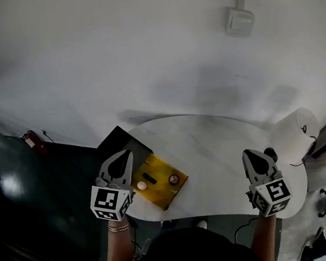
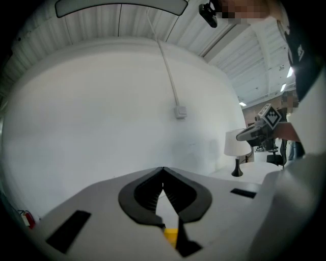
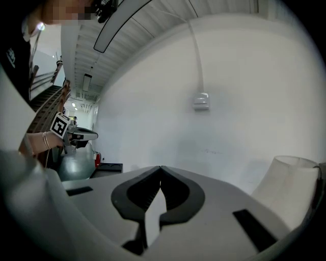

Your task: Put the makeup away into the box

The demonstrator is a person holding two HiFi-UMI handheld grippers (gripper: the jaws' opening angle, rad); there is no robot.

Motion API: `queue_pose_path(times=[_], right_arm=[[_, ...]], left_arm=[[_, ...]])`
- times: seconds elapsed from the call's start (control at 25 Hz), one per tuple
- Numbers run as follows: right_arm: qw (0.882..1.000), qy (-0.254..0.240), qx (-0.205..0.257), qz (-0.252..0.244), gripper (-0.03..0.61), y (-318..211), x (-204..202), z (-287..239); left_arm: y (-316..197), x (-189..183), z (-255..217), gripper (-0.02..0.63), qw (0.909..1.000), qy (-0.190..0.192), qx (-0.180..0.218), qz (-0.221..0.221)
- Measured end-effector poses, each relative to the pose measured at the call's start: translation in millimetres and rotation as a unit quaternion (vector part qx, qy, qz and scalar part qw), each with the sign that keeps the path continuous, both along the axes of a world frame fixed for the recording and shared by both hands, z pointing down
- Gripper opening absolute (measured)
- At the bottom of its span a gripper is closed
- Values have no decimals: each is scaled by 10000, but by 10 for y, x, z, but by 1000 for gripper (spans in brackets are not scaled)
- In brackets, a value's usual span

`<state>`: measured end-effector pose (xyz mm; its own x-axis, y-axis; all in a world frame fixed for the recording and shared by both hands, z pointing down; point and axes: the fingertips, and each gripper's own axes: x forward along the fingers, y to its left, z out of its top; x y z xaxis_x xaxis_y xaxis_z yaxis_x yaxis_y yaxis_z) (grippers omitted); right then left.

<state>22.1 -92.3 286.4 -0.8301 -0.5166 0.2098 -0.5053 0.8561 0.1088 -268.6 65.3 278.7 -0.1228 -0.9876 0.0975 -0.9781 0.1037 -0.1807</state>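
Left tongs [image 1: 125, 156] and right tongs [image 1: 250, 155] are closed, empty, lower frame; box [image 1: 161, 190] lies between them on the counter [image 1: 211, 145].

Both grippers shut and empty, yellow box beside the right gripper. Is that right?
No. The yellow box sits beside the left gripper, not the right gripper, as the head view shows. Both grippers are shut and empty.

The left gripper [image 2: 163, 169] has its jaws together with nothing between them; a yellow patch [image 2: 170, 234] shows through the gap lower down. Behind is a white wall [image 2: 102, 112] with a socket [image 2: 180, 112], and at right a lamp [image 2: 237, 144] and the right gripper [image 2: 242, 135]
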Motion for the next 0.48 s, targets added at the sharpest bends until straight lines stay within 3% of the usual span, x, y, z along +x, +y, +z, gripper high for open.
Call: queue_pose_path(times=[0.2,0.48], right_arm=[[9999,-42,98,133,19,9,109,-92],[9996,-75,89,276,20,49,179,-102]], left_arm=[[23,-4,-10,17,10000,20,30,-31],[-54,170,114,17,9994,223,-25,247]])
